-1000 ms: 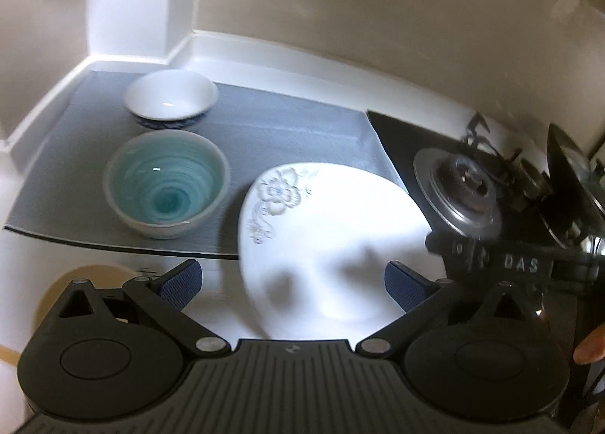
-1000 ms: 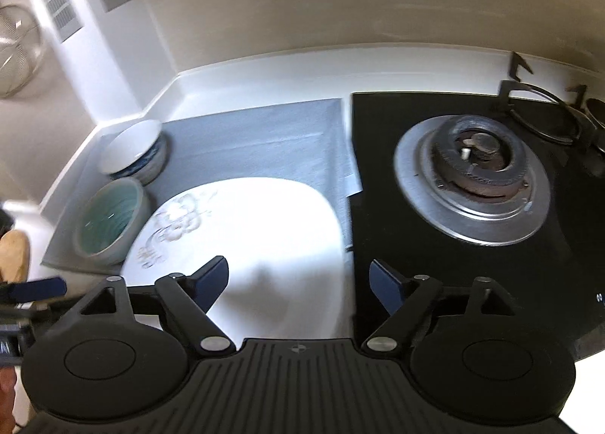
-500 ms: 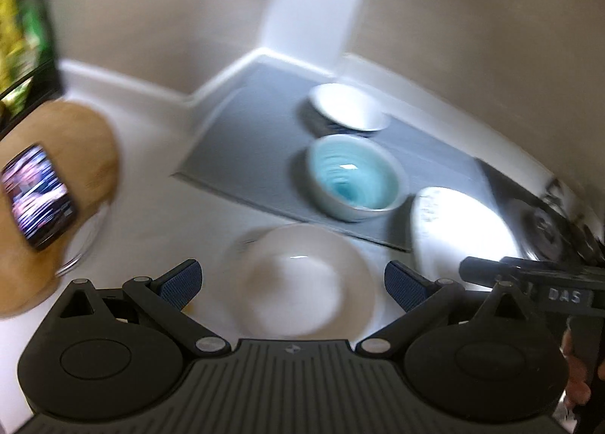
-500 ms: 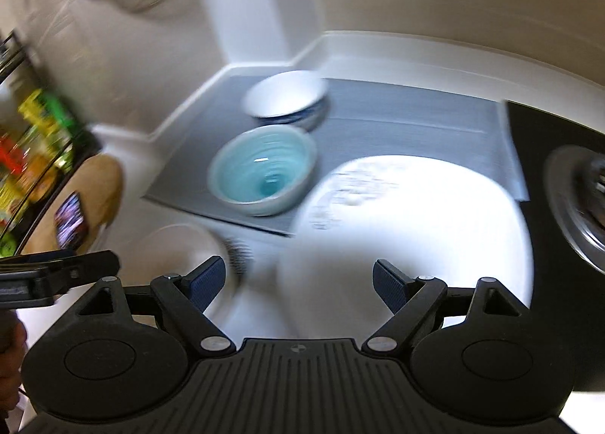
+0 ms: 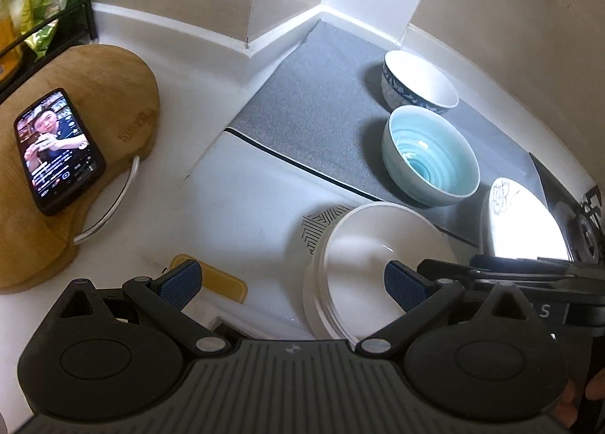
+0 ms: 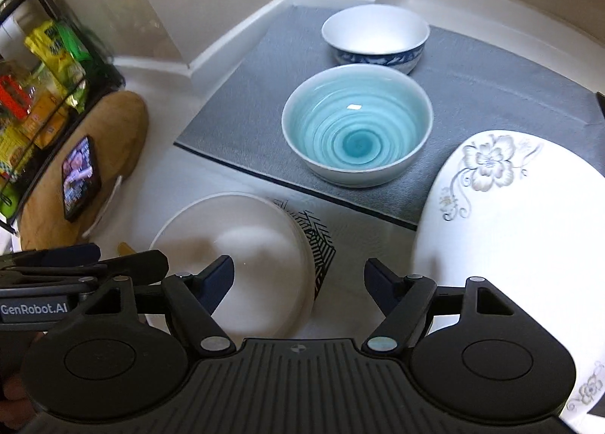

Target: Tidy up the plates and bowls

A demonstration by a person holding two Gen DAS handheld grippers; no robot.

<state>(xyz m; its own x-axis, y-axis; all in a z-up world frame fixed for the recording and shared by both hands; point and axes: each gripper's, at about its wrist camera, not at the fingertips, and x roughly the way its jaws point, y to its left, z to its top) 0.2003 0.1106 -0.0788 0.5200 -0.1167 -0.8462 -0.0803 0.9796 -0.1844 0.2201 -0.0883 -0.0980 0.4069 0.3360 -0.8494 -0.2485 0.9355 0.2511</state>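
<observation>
A stack of plain white plates (image 5: 382, 245) (image 6: 242, 241) sits on the white counter, on a black-patterned sheet. A teal swirl bowl (image 5: 429, 158) (image 6: 357, 129) and a blue-and-white bowl (image 5: 418, 84) (image 6: 376, 37) stand on the grey mat (image 5: 310, 112) (image 6: 491, 93). A large white floral plate (image 5: 522, 222) (image 6: 518, 226) lies to the right. My left gripper (image 5: 291, 282) is open and empty, its right finger over the stack. My right gripper (image 6: 298, 279) is open and empty, just above the stack's right edge.
A wooden cutting board (image 5: 98, 93) (image 6: 113, 124) with a lit phone (image 5: 56, 148) (image 6: 81, 177) lies at the left. A wire rack of packets (image 6: 41, 67) stands behind it. A yellow pad (image 5: 223, 279) lies near my left fingers. The stove (image 5: 582, 218) is at the far right.
Both grippers have swung left from the stove and floral plate toward the white plate stack, which is now in view with the cutting board and phone. Both stayed open.
</observation>
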